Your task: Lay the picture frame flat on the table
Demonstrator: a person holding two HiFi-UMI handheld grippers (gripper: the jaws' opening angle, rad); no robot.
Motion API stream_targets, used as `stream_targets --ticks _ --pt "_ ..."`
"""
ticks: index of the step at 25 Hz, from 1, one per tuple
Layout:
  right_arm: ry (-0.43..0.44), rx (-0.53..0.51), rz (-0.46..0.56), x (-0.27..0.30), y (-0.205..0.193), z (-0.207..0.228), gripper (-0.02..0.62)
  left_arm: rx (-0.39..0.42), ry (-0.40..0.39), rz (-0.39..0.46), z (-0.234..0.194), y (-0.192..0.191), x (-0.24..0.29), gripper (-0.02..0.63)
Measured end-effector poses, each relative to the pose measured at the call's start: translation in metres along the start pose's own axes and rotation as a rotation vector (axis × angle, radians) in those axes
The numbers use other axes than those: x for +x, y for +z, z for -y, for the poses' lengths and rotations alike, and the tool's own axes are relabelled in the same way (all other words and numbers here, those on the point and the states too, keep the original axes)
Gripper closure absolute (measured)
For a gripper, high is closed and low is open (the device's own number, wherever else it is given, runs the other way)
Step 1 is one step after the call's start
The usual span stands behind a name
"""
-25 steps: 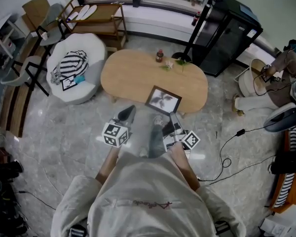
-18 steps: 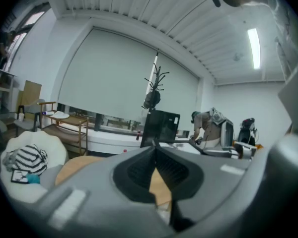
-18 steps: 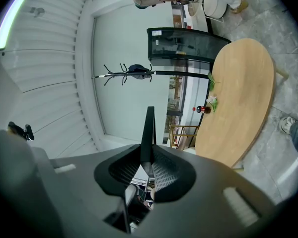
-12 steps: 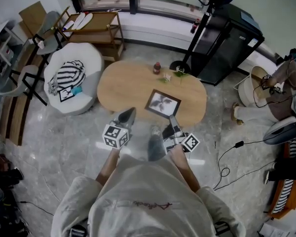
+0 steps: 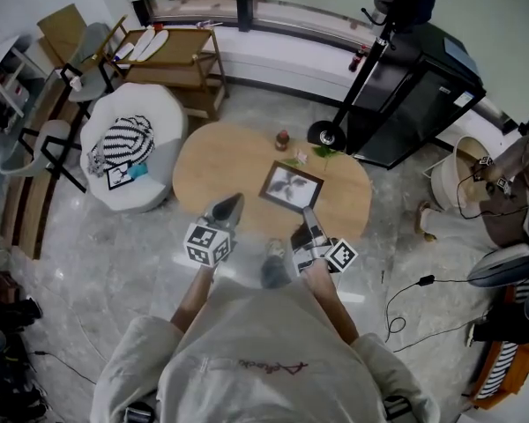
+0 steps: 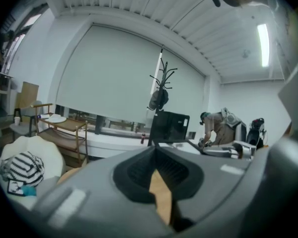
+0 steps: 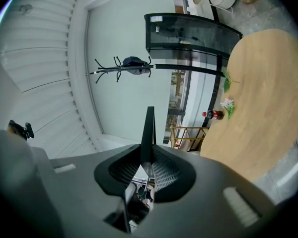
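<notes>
The right gripper (image 5: 309,212) clamps the picture frame (image 5: 291,186) by its near edge, apparently over the worktop's (image 5: 219,159) near right; the left gripper (image 5: 227,208), closed and empty, waits just left.

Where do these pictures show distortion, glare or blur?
Head view: evenly lit and sharp, with pale reflections on the glossy floor. Left gripper view: heavy fisheye bending, dark corners, ceiling light blown out, nearby jaws soft. Right gripper view: same fisheye, table bowed, picture frame edge fairly crisp.
</notes>
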State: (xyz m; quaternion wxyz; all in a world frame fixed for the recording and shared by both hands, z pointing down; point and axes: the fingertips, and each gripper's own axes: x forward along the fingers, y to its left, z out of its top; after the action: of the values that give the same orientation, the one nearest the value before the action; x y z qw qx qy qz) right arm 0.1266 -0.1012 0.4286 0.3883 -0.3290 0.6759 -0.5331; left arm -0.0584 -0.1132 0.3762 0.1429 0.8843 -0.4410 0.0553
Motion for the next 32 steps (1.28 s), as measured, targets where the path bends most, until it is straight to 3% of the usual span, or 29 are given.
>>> stream_targets --ticks 15,32 --pt "-0.03 0.038 -0.106 0.096 0.076 0.045 0.52 -0.03 0.085 -0.01 -0.05 0.024 0.106 0.606" --pt "-0.116 0.092 -0.181 0.126 0.098 0.111 0.52 -0.113 0.164 -0.113 -0.085 -0.025 0.146 0.606"
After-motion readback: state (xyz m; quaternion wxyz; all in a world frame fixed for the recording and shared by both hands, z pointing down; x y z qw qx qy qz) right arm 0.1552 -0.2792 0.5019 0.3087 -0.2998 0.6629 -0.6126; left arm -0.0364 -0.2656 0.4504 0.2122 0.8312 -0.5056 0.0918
